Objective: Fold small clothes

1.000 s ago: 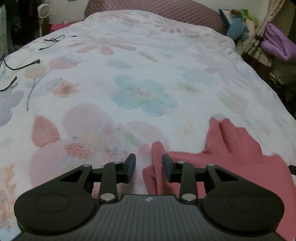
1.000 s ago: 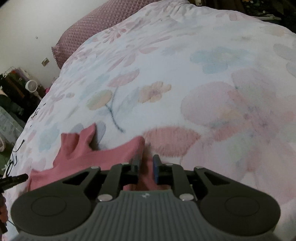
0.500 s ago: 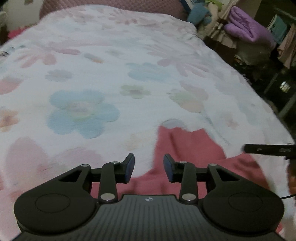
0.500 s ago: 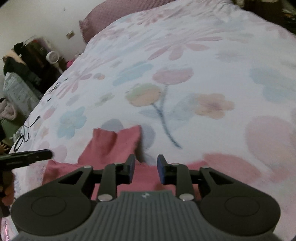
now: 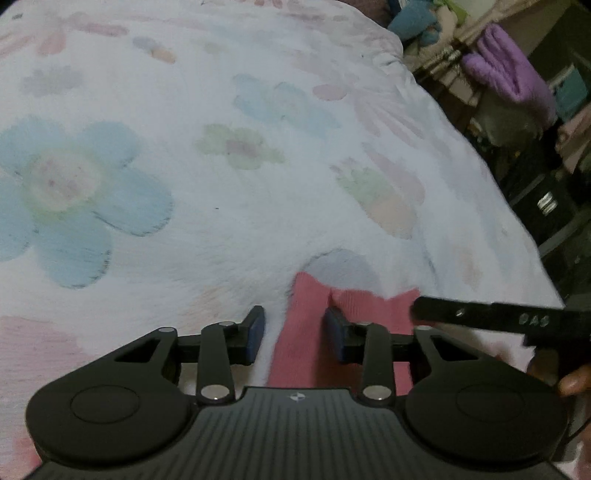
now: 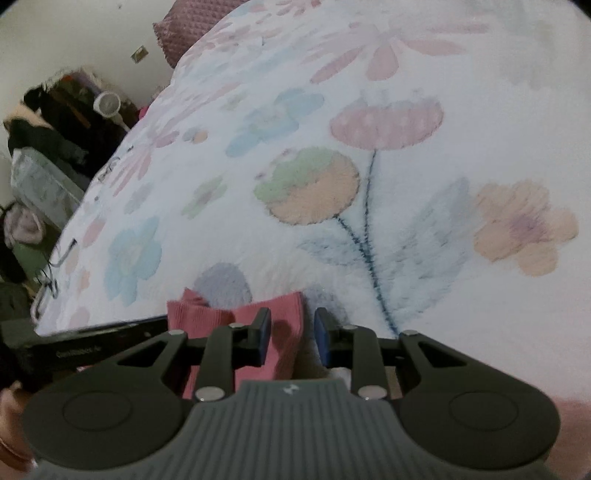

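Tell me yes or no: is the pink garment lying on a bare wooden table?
No, the pink garment lies on a white floral blanket spread over a bed.

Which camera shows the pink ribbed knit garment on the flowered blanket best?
The left wrist view: the pink ribbed knit garment shows two cuff-like ends and a longer stretch there. The right wrist view shows its ends too, but the tool covers more.

Both cameras ride low over the floral blanket (image 5: 221, 221), tilted down along their fingers and close to the pink garment (image 5: 295, 332). The left-wrist view faces past the garment toward the blanket's right edge and the purple cloth (image 5: 509, 77) beyond. The right-wrist view faces past it toward the pillow (image 6: 192, 26) and the left edge. Both share the garment, and each catches the other gripper beside it.
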